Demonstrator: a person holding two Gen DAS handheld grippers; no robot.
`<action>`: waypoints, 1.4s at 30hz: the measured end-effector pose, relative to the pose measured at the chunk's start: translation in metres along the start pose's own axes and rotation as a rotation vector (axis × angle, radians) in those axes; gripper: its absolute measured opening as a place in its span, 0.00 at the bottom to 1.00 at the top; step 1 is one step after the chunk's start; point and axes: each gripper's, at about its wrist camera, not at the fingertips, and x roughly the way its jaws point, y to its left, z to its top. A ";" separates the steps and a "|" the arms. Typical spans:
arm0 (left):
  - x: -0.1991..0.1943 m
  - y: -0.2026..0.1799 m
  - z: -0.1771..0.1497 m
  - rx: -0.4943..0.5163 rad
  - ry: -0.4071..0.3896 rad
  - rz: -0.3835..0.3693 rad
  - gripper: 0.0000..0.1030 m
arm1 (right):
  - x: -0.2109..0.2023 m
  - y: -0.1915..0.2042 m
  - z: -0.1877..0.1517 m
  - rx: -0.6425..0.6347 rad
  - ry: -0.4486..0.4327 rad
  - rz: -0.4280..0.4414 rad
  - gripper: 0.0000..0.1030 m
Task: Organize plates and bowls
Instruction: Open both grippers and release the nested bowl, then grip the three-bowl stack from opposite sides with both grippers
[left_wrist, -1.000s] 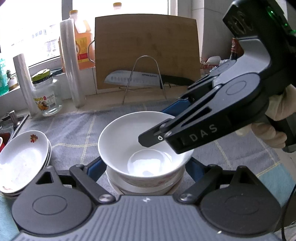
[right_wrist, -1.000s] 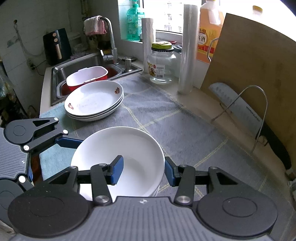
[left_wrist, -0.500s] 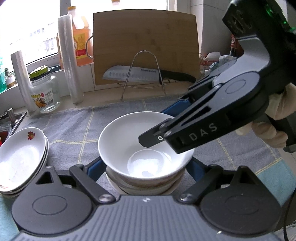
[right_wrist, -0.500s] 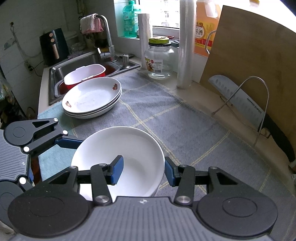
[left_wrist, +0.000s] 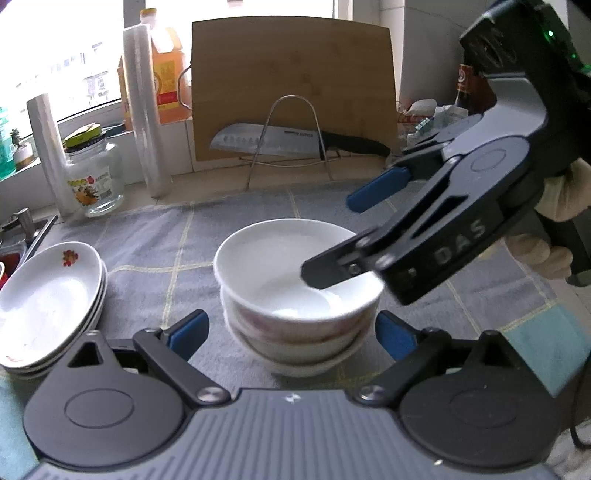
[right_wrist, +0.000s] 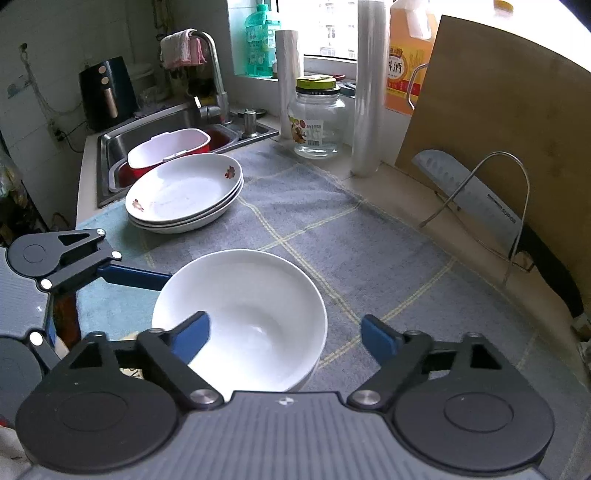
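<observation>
A stack of white bowls stands on the grey checked cloth, and its top bowl is plain white inside. My right gripper is opening over the bowl's near right rim: one blue pad is inside the bowl, the other is outside, and neither presses on it. From the left wrist view the right gripper comes in from the right. My left gripper is opening too, its pads on either side of the stack and clear of it. A stack of flowered plates lies to the left.
A bamboo cutting board leans at the back behind a knife on a wire rack. A glass jar, film rolls and an oil bottle stand along the sill. The sink holds a red and white basin.
The right gripper, shut on the bowl's rim before, has sprung wide and let go; the top bowl rests on the stack. The left jaws have spread wider.
</observation>
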 end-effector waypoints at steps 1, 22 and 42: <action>-0.002 0.001 -0.002 0.003 0.000 -0.005 0.94 | -0.001 0.001 0.000 -0.003 -0.002 -0.001 0.93; 0.029 0.053 -0.034 0.357 0.122 -0.295 0.94 | 0.003 0.032 -0.064 0.065 0.087 -0.159 1.00; 0.057 0.069 -0.044 0.392 0.026 -0.449 1.00 | 0.037 0.040 -0.089 0.047 0.123 -0.138 1.00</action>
